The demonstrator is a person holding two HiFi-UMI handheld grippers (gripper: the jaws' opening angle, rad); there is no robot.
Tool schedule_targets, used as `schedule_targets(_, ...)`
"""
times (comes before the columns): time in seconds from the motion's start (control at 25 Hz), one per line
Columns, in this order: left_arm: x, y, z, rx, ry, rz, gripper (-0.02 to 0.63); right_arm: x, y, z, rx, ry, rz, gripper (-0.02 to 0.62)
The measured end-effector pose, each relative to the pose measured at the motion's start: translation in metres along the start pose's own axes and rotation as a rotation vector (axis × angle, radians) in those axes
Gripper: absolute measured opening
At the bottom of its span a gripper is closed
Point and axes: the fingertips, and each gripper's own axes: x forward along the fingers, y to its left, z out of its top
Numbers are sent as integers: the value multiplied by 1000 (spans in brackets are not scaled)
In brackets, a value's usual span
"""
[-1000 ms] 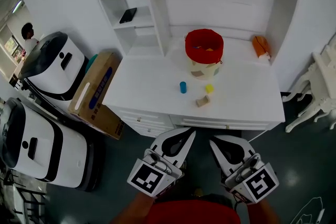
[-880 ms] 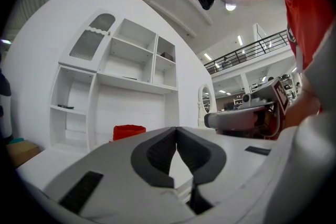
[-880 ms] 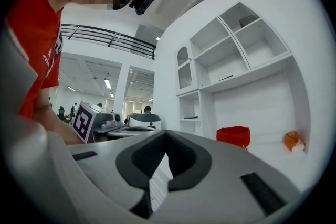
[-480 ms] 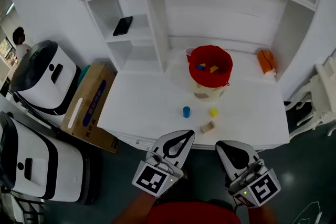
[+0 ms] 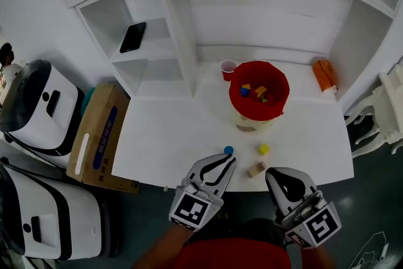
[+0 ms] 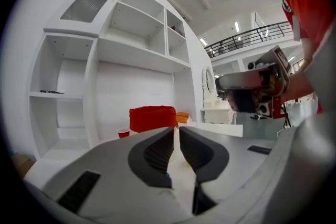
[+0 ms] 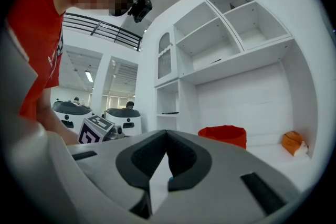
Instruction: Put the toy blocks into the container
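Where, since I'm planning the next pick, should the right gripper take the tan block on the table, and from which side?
Take the tan block across its two long side faces at mid-length, probably from the front and above. It lies flat and skewed on the table, so turn the jaws to match. The right gripper is shut; open it first.

Head view overhead; gripper views low, sharing container (image 5: 258, 111).

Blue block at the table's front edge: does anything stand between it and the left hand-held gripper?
Nothing visible does. The blue block lies just ahead of the left hand-held gripper, with only bare table between. Its jaws have just been opening, with a narrow gap and nothing between them yet.
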Motion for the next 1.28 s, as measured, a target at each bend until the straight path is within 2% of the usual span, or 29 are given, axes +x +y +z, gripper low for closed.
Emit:
schedule_targets(0.16, 20, 14, -33, 30, 95, -11, 120, 7, -10, -1, 6, 14, -13, 8)
schedule_targets(0.32, 40, 22, -70, -19, 203, -15, 216, 10, -22, -2, 8, 25, -10, 8)
schedule_targets(0.44, 52, 25, -96, -39, 282, -23, 252, 9, -33, -3, 13, 33, -3, 8)
schedule_targets(0.6, 64, 22, -125, -50, 372, -45, 259, 7, -49, -4, 20, 41, -3, 8)
schedule_targets(0.76, 71, 25, -141, -58, 410, -37, 246, 7, -60, -8, 21, 50, -2, 8)
schedule_targets(0.84, 72, 28, -143, -61, 406, -24, 173, 7, -65, -10, 23, 53, -1, 8)
schedule_targets(1.0, 72, 28, -126, -63, 357, -14, 173, 8, -73, -13, 28, 55, -4, 8)
schedule_targets(1.08, 71, 30, -100, -62, 297, -3, 173, 9, -77, -14, 32, 52, -5, 8)
schedule_targets(1.28, 70, 34, -6, -64, 107, 17, 173, 10, -85, -16, 48, 40, -9, 8)
